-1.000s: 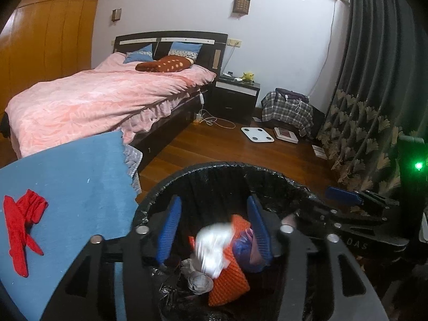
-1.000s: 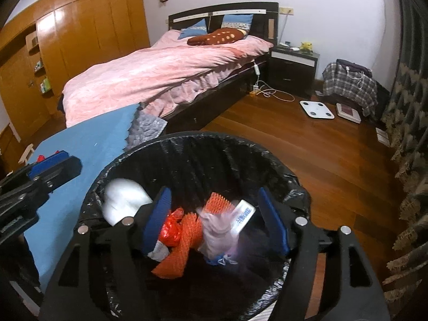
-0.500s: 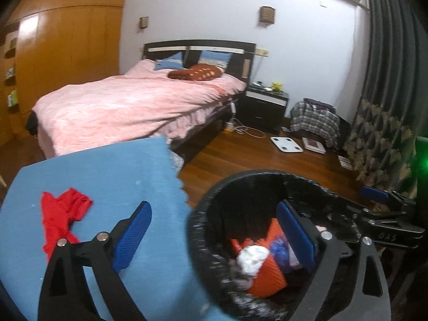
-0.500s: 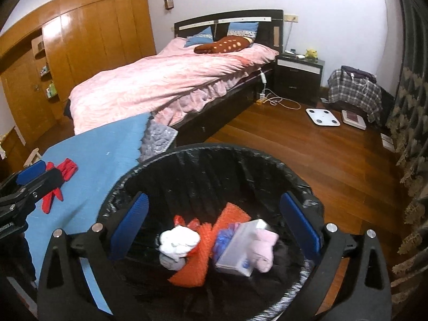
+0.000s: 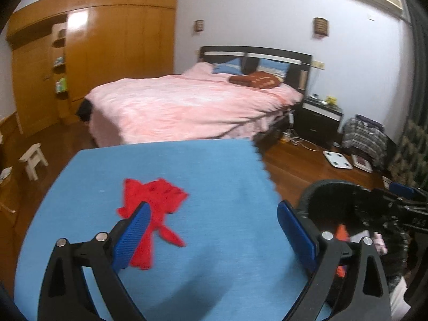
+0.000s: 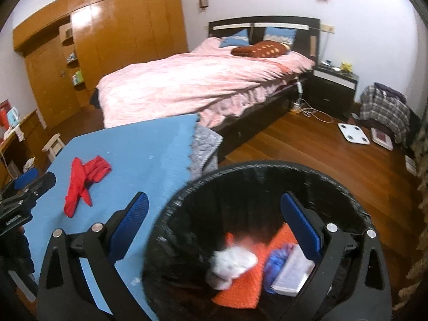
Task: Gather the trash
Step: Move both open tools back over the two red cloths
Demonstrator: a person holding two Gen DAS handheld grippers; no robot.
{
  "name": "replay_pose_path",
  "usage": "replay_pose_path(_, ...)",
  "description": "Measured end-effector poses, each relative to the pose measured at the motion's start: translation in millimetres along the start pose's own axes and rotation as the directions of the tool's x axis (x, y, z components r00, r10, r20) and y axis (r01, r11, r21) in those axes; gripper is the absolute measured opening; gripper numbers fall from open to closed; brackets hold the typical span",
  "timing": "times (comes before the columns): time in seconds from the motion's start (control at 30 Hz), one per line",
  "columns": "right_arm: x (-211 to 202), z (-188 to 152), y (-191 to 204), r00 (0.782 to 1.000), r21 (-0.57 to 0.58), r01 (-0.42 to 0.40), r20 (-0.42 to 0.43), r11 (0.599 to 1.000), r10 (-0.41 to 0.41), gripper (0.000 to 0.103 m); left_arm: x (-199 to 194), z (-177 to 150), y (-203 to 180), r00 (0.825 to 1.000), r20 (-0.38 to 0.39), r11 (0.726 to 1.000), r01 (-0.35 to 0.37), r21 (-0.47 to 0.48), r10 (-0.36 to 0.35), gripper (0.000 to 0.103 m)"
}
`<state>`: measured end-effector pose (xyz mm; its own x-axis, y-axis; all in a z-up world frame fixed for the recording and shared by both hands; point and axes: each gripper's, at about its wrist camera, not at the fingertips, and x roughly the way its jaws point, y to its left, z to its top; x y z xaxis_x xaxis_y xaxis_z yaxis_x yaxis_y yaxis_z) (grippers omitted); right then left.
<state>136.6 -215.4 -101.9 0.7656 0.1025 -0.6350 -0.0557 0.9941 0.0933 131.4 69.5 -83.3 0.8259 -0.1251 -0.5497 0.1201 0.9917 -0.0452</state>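
A black-lined trash bin (image 6: 267, 168) stands right of a blue-covered table (image 5: 214, 176); it also shows in the left wrist view (image 5: 329, 187). Inside lie a white wad (image 6: 232, 262), an orange net (image 6: 240, 291), a blue scrap (image 6: 275, 264) and a white box (image 6: 291, 272). A red crumpled piece (image 5: 155, 200) lies on the table; it also shows in the right wrist view (image 6: 83, 182). My left gripper (image 5: 214, 235) is open and empty over the table, just right of the red piece. My right gripper (image 6: 214, 227) is open and empty above the bin's left rim.
A pink bed (image 5: 192, 107) stands behind the table, with a dark nightstand (image 5: 321, 123) to its right. A white scale (image 6: 353, 133), a book and a plaid-draped object (image 6: 385, 112) are on the wooden floor. A small white stool (image 5: 33, 157) stands at left.
Both grippers opened and dropped their trash into the bin. The left gripper then swung left from over the bin to over the table by the red piece. The right gripper shifted left.
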Motion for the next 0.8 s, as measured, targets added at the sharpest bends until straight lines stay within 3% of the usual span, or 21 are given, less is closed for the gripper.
replay_pose_path(0.37,47,20,78,0.995,-0.080,-0.101,-0.011,0.992,0.100,0.096,16,-15,70,0.992,-0.026,0.989,-0.128,-0.079,0.127,0.091)
replay_pose_path(0.8,105,20,119,0.992,-0.101,-0.113,-0.068,0.988,0.107,0.096,72,-26,106,0.987,-0.103,0.983,-0.136,-0.126,0.123,0.076)
